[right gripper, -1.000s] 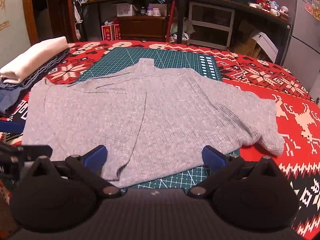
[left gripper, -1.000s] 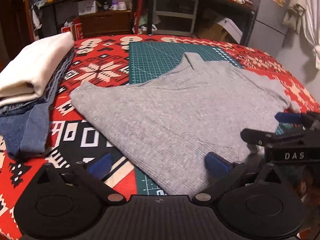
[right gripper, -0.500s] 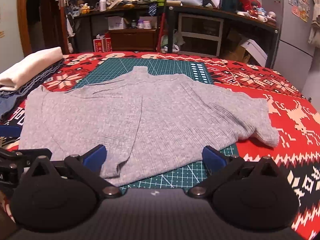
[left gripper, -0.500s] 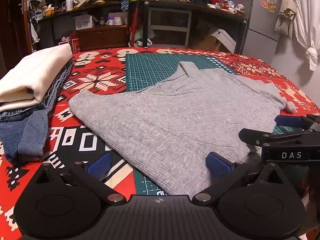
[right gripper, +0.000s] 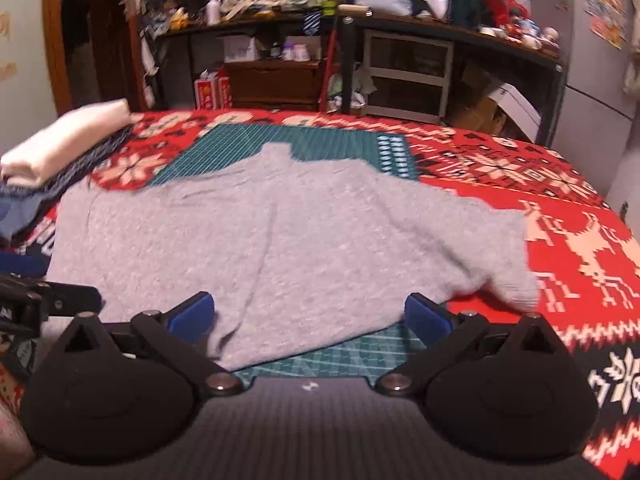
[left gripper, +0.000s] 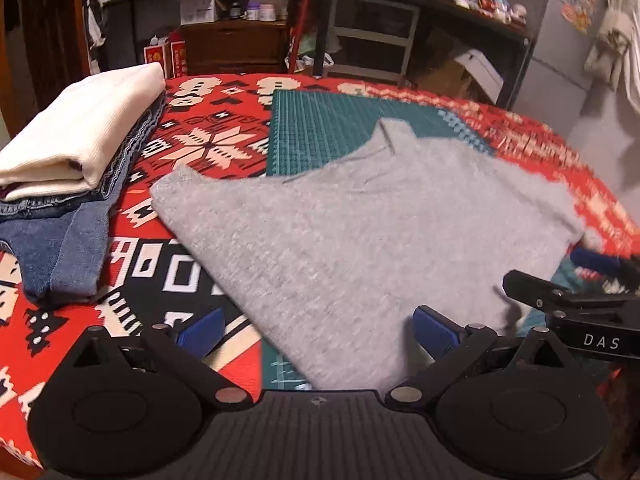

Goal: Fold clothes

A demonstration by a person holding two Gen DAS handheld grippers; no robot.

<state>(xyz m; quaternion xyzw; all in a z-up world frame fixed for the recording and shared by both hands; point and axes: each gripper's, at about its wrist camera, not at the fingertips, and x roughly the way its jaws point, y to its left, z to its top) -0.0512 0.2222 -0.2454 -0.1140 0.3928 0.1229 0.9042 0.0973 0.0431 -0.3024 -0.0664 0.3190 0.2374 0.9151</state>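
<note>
Sweater (right gripper: 280, 248): grey knit, spread flat on the green mat (right gripper: 332, 144) and the red patterned cloth (right gripper: 560, 208); collar points away from the cameras, hem lies nearest them.
Sleeves: the left one is folded in over the body, its edge running down the middle in the right wrist view; the other ends in a bunched cuff (right gripper: 516, 292) on the red cloth at the sweater's right edge.
Left gripper (left gripper: 316, 330): fingers wide apart, holding nothing; the blue pads (left gripper: 200, 330) sit low over the near hem, left pad above the patterned cloth, right pad at the sweater's edge. Whether they touch the fabric I cannot tell.
Right gripper (right gripper: 308, 316): fingers also wide apart and empty, straddling the near hem; left pad over the grey knit, right pad over the mat just beside the hem.
Stack (left gripper: 72, 160): folded cream garment on top of folded denim (left gripper: 60, 256), at the table's left side, apart from the sweater.
Background: cluttered shelves (right gripper: 280, 20) behind the table; details blurred.
</note>
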